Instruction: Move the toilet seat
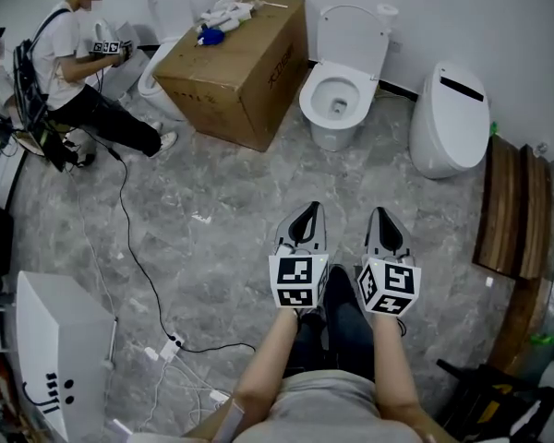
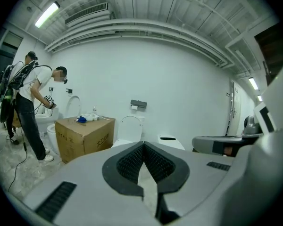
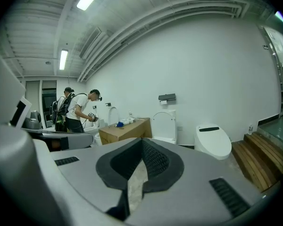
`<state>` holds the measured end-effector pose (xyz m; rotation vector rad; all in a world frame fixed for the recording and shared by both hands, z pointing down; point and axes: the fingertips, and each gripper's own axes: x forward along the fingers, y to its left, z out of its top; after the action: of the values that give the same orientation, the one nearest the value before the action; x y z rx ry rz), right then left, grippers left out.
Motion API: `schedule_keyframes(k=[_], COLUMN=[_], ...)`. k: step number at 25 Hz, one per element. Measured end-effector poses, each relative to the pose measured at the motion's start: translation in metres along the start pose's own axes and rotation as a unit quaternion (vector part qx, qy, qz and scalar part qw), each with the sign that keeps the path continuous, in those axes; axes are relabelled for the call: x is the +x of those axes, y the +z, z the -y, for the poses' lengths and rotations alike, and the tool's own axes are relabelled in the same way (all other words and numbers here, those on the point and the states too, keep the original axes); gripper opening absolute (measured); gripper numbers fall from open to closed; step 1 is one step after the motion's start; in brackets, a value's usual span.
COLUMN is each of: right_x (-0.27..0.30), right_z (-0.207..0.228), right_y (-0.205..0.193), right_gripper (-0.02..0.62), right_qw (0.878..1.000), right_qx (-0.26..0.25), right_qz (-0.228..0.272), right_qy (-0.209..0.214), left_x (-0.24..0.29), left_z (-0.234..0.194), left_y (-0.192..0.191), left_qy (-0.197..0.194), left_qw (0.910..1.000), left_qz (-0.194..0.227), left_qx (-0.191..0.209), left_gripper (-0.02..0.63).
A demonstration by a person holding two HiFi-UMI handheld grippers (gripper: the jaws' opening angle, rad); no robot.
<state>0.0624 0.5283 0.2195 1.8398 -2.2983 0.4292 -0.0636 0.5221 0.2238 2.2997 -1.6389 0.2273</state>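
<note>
Left gripper [image 1: 308, 212]: jaws together, empty, pointing away toward the far side.
Toilet seat [image 1: 315, 100]: far ahead, well apart from both grippers, roughly on the line between them.
Right gripper [image 1: 381, 214]: jaws together, empty.
Nearer gripper: about equal.

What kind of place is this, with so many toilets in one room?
Probably a test or showroom space for bathroom fixtures, not a working washroom. An open toilet and a closed toilet stand unscreened along one wall, with a large cardboard box on the floor beside them.
</note>
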Motion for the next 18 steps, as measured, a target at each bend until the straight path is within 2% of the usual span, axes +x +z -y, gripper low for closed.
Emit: schedule_keyframes(k=[11, 18], right_x=[0.083, 0.119], right_z=[0.055, 0.074], right_y=[0.024, 0.034], right_gripper=[0.015, 0.015], right_qw=[1.000, 0.999], right_qx=[0.001, 0.006], right_qz=[-0.009, -0.015], right_qy=[0.018, 0.034], left_x=[0.092, 0.127], left_z=[0.004, 0.001], left_y=[0.019, 0.021], left_qy=[0.024, 0.043], left_qw=[0.9997, 0.9988], left_qz=[-0.008, -0.023], left_qx=[0.000, -0.009], left_gripper=[0.015, 0.015])
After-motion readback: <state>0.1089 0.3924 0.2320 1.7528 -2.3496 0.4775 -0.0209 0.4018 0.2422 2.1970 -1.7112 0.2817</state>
